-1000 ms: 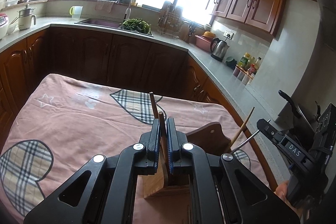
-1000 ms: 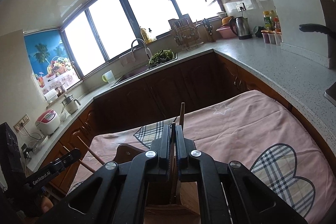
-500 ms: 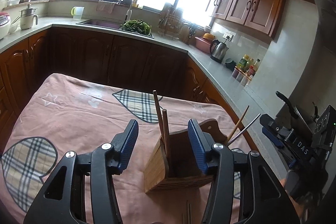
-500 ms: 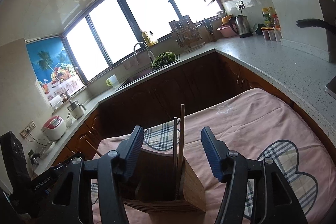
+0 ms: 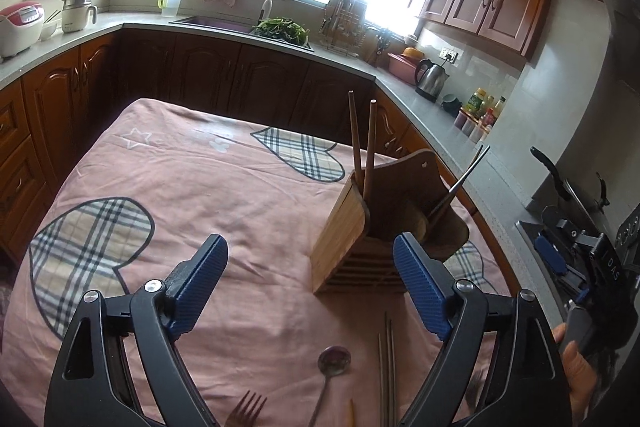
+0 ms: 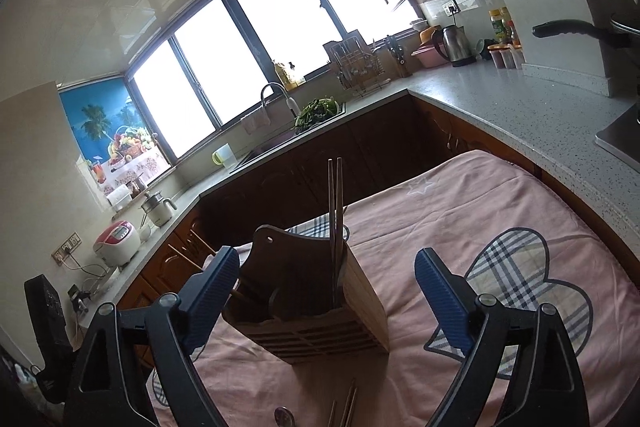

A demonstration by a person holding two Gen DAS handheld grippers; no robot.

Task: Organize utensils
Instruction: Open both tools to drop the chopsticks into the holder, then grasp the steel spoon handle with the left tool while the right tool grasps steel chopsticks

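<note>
A wooden utensil holder (image 5: 348, 239) (image 6: 320, 311) stands on the pink cloth, with two brown chopsticks (image 5: 362, 143) (image 6: 335, 211) upright in it. A metal chopstick (image 5: 464, 179) leans out of its right side. My left gripper (image 5: 310, 243) hangs just short of the holder, its jaws opening with nothing gripped. My right gripper (image 6: 327, 255) faces the holder the same way, jaws opening and empty; the left wrist view shows it at the far right (image 5: 560, 263), held by a hand (image 5: 572, 363). A spoon (image 5: 334, 361), a fork (image 5: 244, 407) and metal chopsticks (image 5: 386, 367) lie on the near cloth.
The cloth-covered table (image 5: 180, 187) is ringed by dark cabinets and a grey counter (image 6: 520, 115) with a kettle (image 5: 432, 79), bottles and a sink. A pan handle (image 6: 568, 27) juts out at the right. Thin wooden sticks (image 6: 188, 255) poke out left of the holder.
Both grippers were shut around chopsticks standing in the holder. Both have opened wide and drawn back, and the chopsticks stay standing in the holder. The spoon and fork have come into view.
</note>
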